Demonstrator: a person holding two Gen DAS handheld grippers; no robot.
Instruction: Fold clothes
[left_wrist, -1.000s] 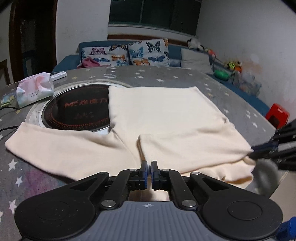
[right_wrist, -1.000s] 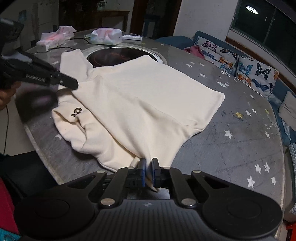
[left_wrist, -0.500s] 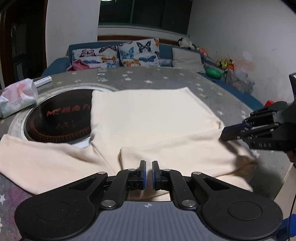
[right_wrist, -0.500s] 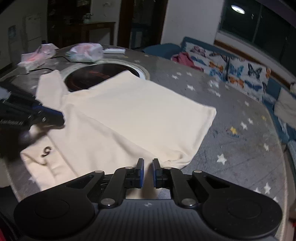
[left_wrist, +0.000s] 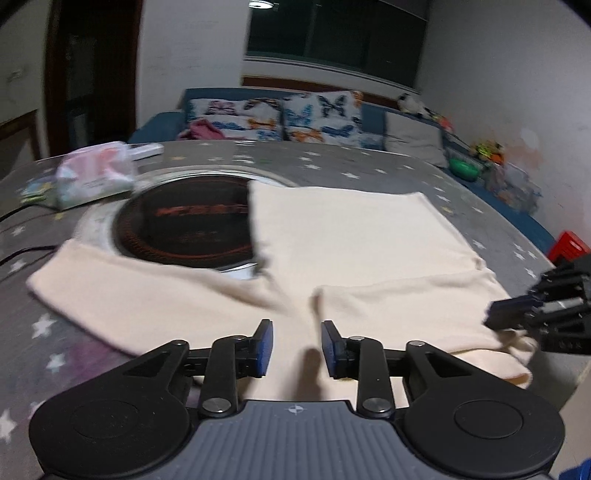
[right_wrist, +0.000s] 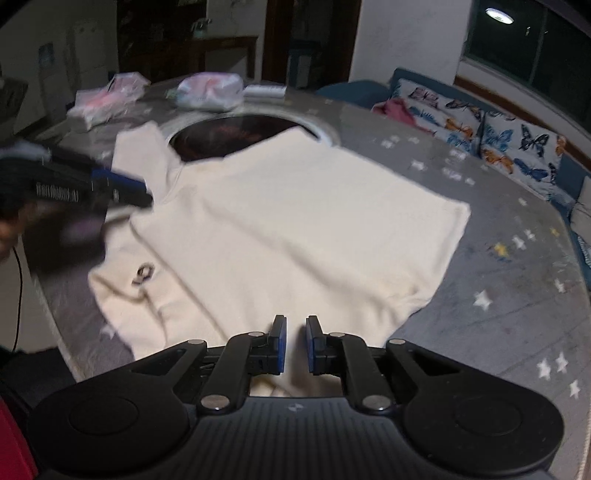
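Cream sweatshirt (left_wrist: 354, 251) lies flat on the round grey star-print table (left_wrist: 369, 170), its body partly covering the dark glass induction hob (left_wrist: 184, 229) set in the table's middle. In my left wrist view the hem points away from me toward the sofa, collar end nearest me; the long axis of the body runs from me to the far side. One sleeve (left_wrist: 140, 291) stretches out to my left, across that axis; the other sleeve is folded in over the chest. Fabric looks soft, matte, thick knit, with a ribbed hem and cuff edge. A small dark logo (right_wrist: 143, 274) shows near the collar in my right wrist view.

My left gripper (left_wrist: 296, 347) is released, blue pads well parted, holding nothing, hovering over the collar end. My right gripper (right_wrist: 295, 345) is also unclenched, a narrower gap between its pads, nothing between them, above the near shoulder edge.

Tissue packs (right_wrist: 210, 90) sit beyond the hob. Butterfly-print cushions (left_wrist: 321, 118) line the sofa.
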